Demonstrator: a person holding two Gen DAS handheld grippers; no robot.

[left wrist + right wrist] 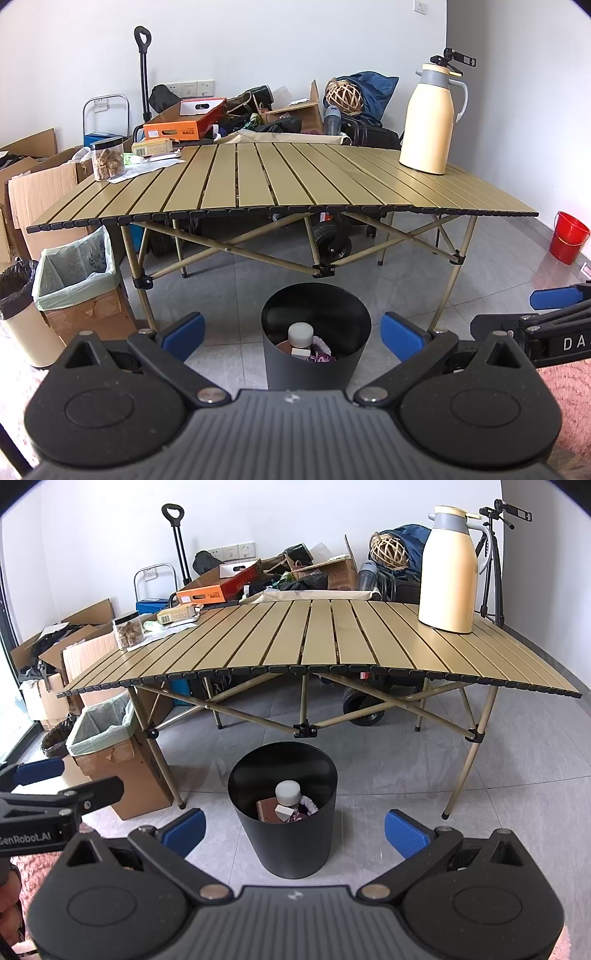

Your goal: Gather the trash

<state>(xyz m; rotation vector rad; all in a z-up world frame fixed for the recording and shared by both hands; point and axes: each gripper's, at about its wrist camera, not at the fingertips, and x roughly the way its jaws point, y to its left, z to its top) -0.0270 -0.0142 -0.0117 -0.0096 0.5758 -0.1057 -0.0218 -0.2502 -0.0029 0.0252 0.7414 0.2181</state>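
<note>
Matt black bin [314, 373], glossy slatted table [280, 177], glossy grey tiled floor [406, 273]

1. We read "GenRobot.AI" in white on the black body of the left gripper [61, 781], in the right wrist view.
2. We read "DA" on the right gripper [517, 308], cut off at the frame edge.

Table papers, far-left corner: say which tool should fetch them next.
Left, probably. The papers lie beside the jar on the table's left side, nearer the left tool. Both tools are open and empty; the right tool sits further right.
</note>
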